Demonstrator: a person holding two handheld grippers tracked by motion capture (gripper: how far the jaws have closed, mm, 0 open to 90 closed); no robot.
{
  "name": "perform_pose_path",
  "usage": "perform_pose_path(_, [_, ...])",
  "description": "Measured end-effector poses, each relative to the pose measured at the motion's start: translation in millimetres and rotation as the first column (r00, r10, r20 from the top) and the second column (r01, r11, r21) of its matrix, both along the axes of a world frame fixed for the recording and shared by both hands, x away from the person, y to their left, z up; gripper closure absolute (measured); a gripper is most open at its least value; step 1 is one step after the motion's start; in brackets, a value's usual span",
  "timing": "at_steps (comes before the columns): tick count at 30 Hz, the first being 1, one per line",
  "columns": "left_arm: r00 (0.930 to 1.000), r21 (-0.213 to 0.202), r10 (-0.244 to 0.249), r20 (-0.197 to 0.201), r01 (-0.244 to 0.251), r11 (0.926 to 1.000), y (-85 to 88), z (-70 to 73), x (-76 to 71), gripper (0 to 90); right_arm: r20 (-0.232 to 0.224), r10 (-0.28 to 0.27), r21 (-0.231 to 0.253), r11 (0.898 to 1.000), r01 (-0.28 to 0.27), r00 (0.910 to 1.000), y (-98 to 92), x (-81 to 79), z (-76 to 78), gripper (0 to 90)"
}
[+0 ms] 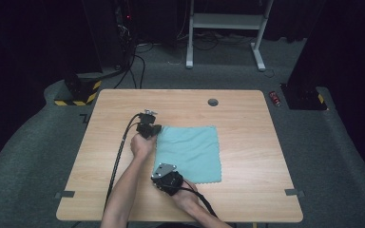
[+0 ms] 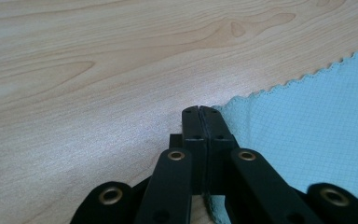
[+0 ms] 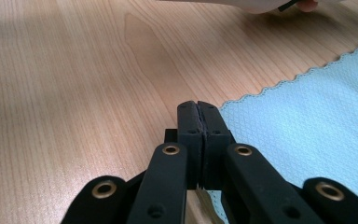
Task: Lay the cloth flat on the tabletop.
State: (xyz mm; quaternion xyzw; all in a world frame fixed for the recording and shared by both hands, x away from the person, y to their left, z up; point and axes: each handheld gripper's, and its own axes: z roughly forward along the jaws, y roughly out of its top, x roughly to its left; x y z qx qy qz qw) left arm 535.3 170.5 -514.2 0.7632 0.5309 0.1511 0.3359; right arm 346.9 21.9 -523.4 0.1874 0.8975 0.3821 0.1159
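**Clerk:** Item one, what's lying on the table [image 1: 247,194]?

**Operator:** I'm seeing one light blue cloth [image 1: 190,152], lying flat and spread out near the middle of the wooden top, scalloped edge showing.

**Clerk:** Item two, left gripper?

**Operator:** I'm holding the left gripper [image 1: 148,129] at the cloth's far left corner. In the left gripper view its jaws are standing pressed together, and the cloth corner [image 2: 242,107] is running in between them, so it's pinching that corner.

**Clerk:** Item three, right gripper?

**Operator:** I'm keeping the right gripper [image 1: 164,175] at the near left corner, grey plate on top. In the right gripper view the jaws are closed against each other, with cloth edge [image 3: 270,93] meeting them at the tips and a bit of blue showing below; it's gripping that corner.

**Clerk:** Anything else?

**Operator:** A round grommet [image 1: 213,102] is sitting in the tabletop near the far edge, well apart from the cloth. Cables are trailing from both grippers.
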Motion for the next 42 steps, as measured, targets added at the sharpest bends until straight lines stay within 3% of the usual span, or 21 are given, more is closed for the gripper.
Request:
perform_pose_path(4, [0.9999,-0.019,-0.001,-0.013,0.001,0.9998,2.9,0.6,-0.1,89.9,0.012,0.002,0.016,1.0,-0.002,0.9999,-2.3,-1.6,4.4,89.7])
perform_pose_path(7, [1.0,-0.031,-0.006,-0.003,0.006,0.9995,4.7,4.0,-1.2,90.0,0.021,0.003,0.032,0.999,-0.003,0.9998,-4.3,-3.5,9.2,89.8])
perform_pose_path(11, [0.9998,-0.088,-0.007,0.017,0.009,0.9961,7.5,12.1,-2.8,90.0,0.022,0.0,0.052,0.999,-0.001,0.9997,-8.7,-5.7,15.3,89.8])
perform_pose_path(23, [0.999,-0.143,-0.002,0.044,0.009,0.9897,18.1,26.5,-6.0,90.0,0.026,0.003,0.086,0.996,-0.005,0.9997,-9.9,-6.9,23.6,90.0])
perform_pose_path(42, [0.9987,-0.141,0.003,0.051,0.004,0.9901,36.6,35.1,-9.1,90.0,0.021,0.02,0.114,0.993,-0.022,0.9996,5.0,-9.4,35.0,90.0])
